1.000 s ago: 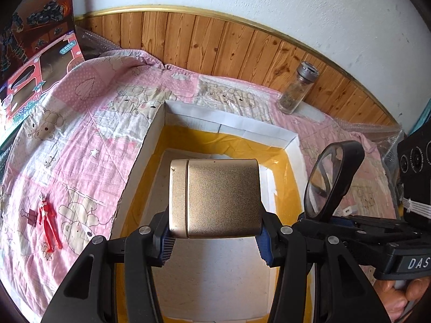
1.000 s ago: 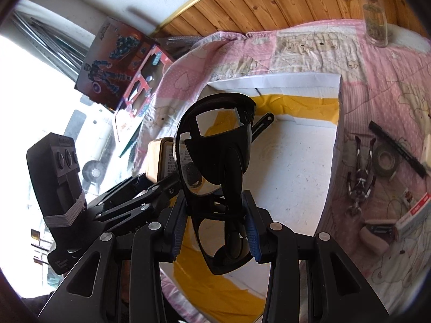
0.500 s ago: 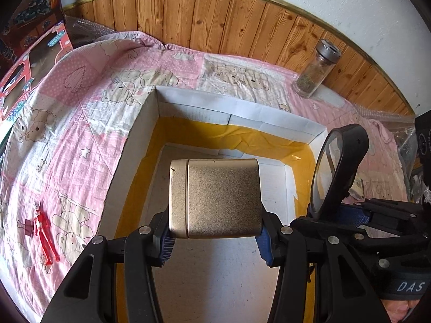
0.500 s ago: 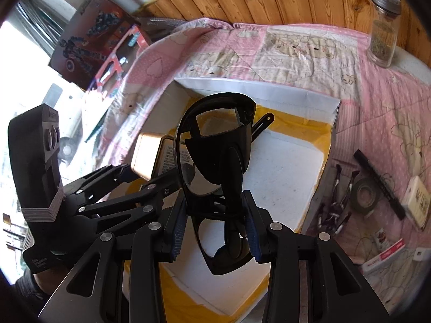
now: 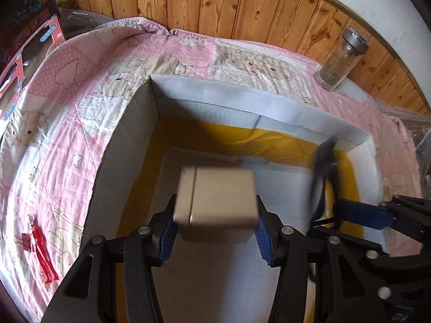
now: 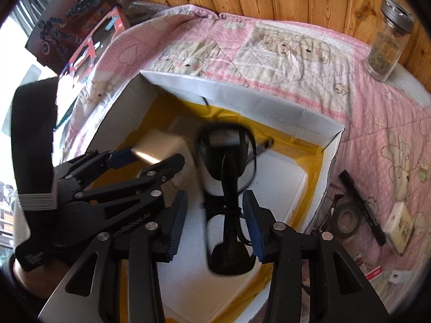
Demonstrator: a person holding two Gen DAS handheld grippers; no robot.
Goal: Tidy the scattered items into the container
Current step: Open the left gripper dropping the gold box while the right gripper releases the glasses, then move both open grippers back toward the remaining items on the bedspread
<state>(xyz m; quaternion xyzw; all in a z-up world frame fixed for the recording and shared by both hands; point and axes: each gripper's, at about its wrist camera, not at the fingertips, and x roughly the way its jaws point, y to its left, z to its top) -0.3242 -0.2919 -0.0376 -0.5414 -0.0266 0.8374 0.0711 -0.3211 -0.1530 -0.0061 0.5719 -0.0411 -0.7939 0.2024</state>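
Sunglasses [image 6: 227,196] are dropping between the spread right tongs [image 6: 215,226] into the box [image 5: 242,102]; left tongs [image 5: 215,231], also parted, are releasing the gold case [image 5: 215,196].

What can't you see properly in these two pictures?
- The gold box is motion-blurred in both views, so its surface detail is lost.
- The sunglasses are smeared in the left wrist view.
- The container has its near wall hidden behind both grippers.
- The small items by the tape roll are too small to name.
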